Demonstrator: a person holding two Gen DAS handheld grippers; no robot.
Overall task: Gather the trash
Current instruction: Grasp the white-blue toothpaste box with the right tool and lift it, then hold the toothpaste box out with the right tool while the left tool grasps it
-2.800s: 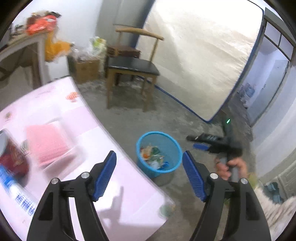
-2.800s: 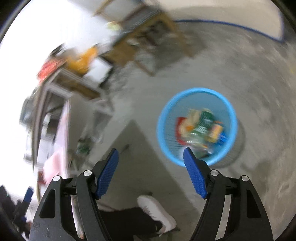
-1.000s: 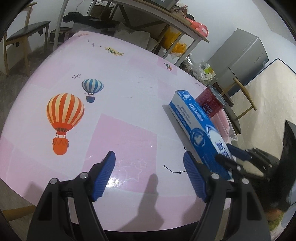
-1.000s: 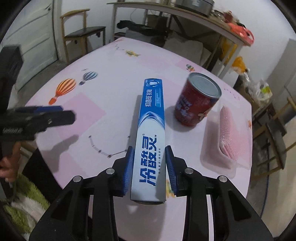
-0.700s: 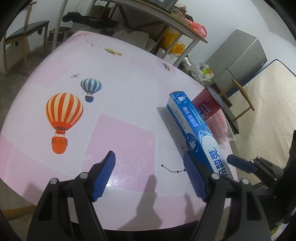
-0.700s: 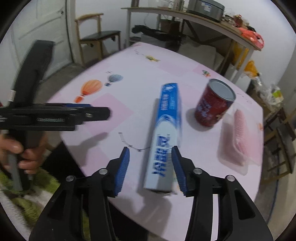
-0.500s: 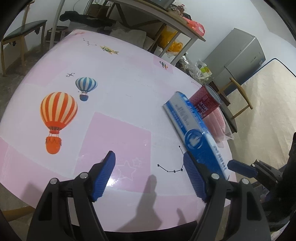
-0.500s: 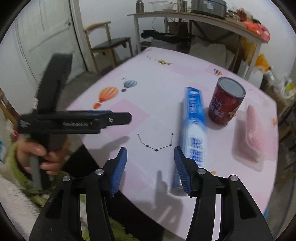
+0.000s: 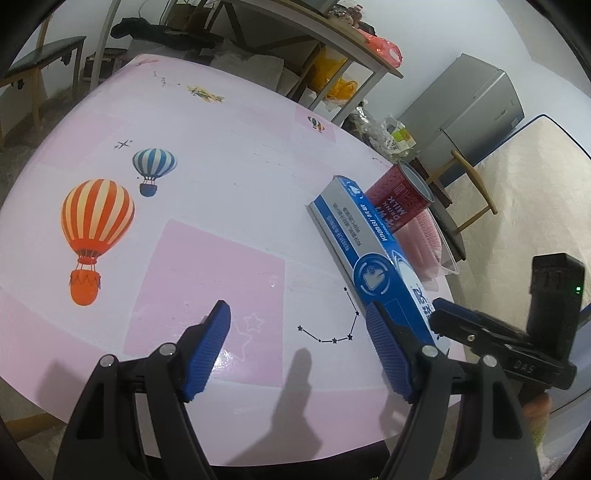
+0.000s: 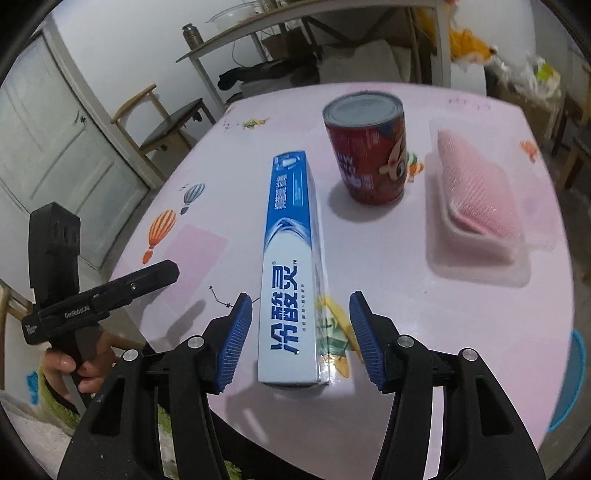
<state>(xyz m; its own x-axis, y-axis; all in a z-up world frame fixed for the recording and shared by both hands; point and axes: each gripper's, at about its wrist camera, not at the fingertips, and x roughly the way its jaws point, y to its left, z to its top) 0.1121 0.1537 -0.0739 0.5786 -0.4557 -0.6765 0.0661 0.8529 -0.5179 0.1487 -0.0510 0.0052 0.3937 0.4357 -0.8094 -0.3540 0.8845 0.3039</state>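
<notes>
A long blue and white toothpaste box lies on the pink table; it also shows in the left wrist view. My right gripper is open, its jaws on either side of the box's near end, not touching it. A red milk can stands upright behind the box, also in the left wrist view. A clear tray with a pink pad lies to the right. My left gripper is open and empty over the table's near edge.
A blue trash basket's rim shows below the table's right edge. A chair and a door stand at the left. A shelf table, a grey fridge and a mattress stand behind.
My right gripper let go of the toothpaste box, drew back, then came in again with jaws open around its near end. The left gripper has barely moved.
</notes>
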